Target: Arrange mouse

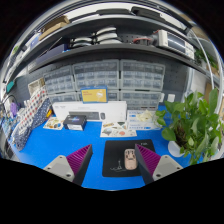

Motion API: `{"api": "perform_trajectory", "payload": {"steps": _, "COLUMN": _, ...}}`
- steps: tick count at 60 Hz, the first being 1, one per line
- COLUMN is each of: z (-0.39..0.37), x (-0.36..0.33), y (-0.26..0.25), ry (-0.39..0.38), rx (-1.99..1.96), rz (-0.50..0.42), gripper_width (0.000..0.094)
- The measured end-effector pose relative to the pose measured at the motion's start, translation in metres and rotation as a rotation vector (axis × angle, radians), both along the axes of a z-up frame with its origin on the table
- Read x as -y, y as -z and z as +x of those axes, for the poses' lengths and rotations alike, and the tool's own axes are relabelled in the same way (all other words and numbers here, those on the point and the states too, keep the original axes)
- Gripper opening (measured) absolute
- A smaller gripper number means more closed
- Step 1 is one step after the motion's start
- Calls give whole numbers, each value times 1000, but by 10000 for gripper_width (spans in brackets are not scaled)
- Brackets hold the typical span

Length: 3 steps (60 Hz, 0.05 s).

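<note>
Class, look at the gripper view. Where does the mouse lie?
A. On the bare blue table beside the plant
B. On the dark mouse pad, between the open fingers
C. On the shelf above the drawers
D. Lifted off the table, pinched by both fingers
B: the mouse rests on the dark mouse pad, with the gripper open and a gap at each side of the mouse.

One mouse [129,157] sits on one black mat [113,165] between the gripper's two pink-padded fingers [72,160]; one potted plant [193,124] stands ahead to the right, one white box [90,108] beyond.
</note>
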State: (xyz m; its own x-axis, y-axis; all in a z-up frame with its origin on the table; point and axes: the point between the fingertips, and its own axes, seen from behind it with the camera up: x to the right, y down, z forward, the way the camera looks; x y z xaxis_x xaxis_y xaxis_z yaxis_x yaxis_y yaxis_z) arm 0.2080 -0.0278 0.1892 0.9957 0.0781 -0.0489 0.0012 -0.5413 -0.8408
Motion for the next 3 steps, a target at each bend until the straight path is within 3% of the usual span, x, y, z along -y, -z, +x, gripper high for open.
{"api": "perform_trajectory", "payload": {"steps": 3, "z": -2, "x": 1, "y": 0, "ry": -3, "rx": 3, "rz": 0, "gripper_width": 856}}
